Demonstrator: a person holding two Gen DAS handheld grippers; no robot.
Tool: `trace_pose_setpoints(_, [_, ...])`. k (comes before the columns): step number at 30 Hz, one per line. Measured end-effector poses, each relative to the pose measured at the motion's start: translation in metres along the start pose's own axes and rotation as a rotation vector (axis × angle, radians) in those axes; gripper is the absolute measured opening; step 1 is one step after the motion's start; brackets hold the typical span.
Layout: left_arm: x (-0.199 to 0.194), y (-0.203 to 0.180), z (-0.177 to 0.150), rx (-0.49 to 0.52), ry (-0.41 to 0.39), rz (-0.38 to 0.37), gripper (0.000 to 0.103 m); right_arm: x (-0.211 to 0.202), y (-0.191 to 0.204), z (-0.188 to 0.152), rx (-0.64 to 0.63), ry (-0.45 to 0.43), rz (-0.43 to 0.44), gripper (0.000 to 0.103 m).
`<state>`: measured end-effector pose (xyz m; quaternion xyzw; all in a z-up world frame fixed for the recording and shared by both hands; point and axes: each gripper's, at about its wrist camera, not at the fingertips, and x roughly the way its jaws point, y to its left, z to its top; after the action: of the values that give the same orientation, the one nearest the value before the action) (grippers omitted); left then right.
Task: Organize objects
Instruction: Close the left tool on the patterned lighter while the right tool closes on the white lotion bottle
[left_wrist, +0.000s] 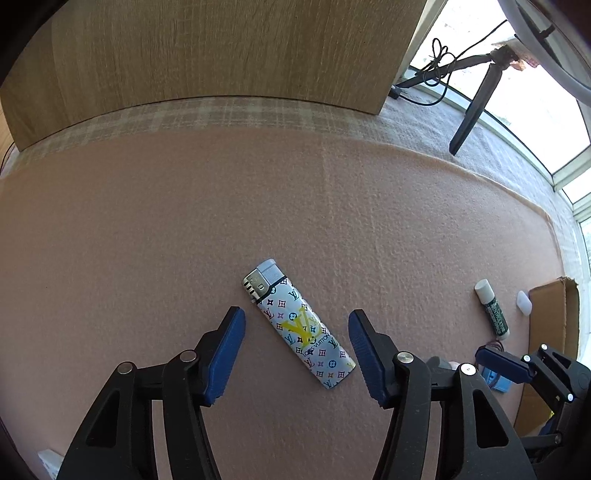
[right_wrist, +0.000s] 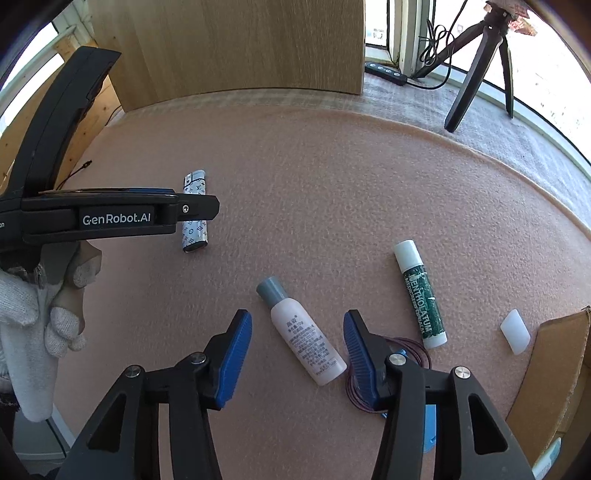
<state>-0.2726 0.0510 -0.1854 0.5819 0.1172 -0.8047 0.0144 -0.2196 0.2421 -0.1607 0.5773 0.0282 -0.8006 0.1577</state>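
A white patterned lighter (left_wrist: 321, 350) lies slantwise on the pink mat (left_wrist: 147, 229). My left gripper (left_wrist: 295, 319) points down over it, open, with a blue pad on each side and a gap to both. In the right wrist view a small pale bottle (right_wrist: 306, 343) with a grey cap lies between the blue pads of my right gripper (right_wrist: 297, 321), which is open and not touching it. The lighter (right_wrist: 194, 236) also shows there, partly behind the left gripper's body (right_wrist: 110, 218). A green lip balm stick (right_wrist: 421, 295) lies to the right of the bottle.
A cardboard box (right_wrist: 554, 354) stands open at the right edge, a small white cap (right_wrist: 515, 331) beside it. A coil of dark red wire (right_wrist: 417, 347) and a blue item (right_wrist: 428, 428) lie under the right finger. A wooden panel (right_wrist: 240, 48) and a tripod (right_wrist: 476, 74) stand behind. A gloved hand (right_wrist: 22, 314) holds the left gripper.
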Motion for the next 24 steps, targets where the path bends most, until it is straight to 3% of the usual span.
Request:
trace_pose_setpoints(6, [0.005, -0.004, 0.003, 0.038, -0.004, 0.038, 0.055, 0.009, 0.006, 0.001, -0.029, 0.031, -0.009, 0.034])
trace_pose_setpoints(16, [-0.001, 0.002, 0.000, 0.063, -0.021, 0.064, 0.024, 0.014, 0.012, -0.004, -0.024, 0.055, 0.000, 0.018])
trace_pose_setpoints(24, [-0.014, 0.005, -0.022, 0.081, -0.045, 0.054, 0.024, 0.009, 0.019, -0.020, 0.003, 0.024, 0.006, 0.018])
